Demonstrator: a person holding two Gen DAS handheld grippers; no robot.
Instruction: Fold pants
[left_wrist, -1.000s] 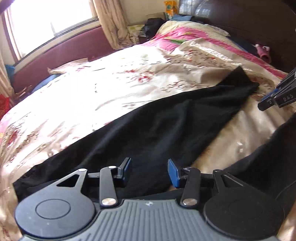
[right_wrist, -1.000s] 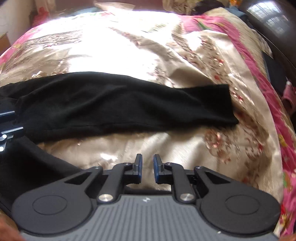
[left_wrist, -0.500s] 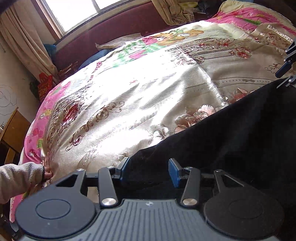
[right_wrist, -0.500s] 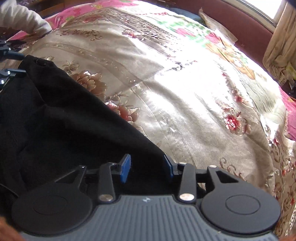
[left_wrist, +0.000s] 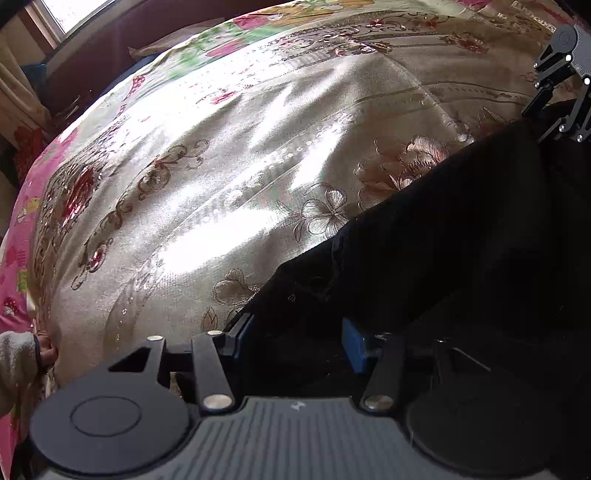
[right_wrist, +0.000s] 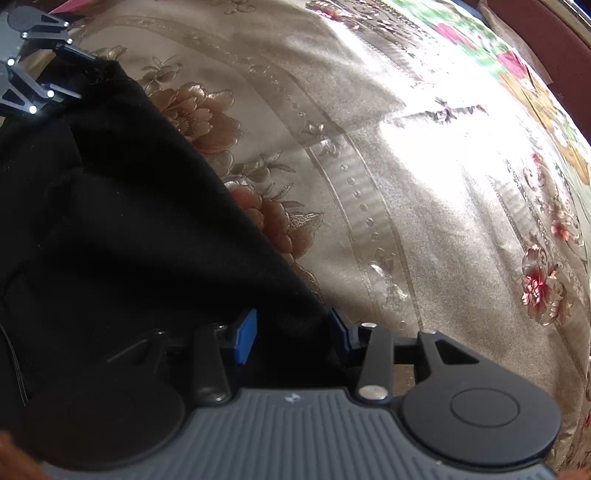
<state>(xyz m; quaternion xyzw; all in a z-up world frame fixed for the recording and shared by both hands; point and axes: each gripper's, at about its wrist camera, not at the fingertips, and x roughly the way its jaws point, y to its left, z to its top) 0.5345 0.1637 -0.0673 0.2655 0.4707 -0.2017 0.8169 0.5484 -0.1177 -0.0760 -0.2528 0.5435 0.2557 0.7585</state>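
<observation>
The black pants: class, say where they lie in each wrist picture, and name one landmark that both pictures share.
Left wrist view: the black pants fill the lower right, down to the fingers.
Right wrist view: the black pants fill the left side.
Shared landmark: the brown flower on the bedspread at the pants' edge.

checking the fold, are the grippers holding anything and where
Nothing is gripped. The left gripper and right gripper have just been opening; the pants edge lies between each one's spread jaws, unpinched.
</observation>
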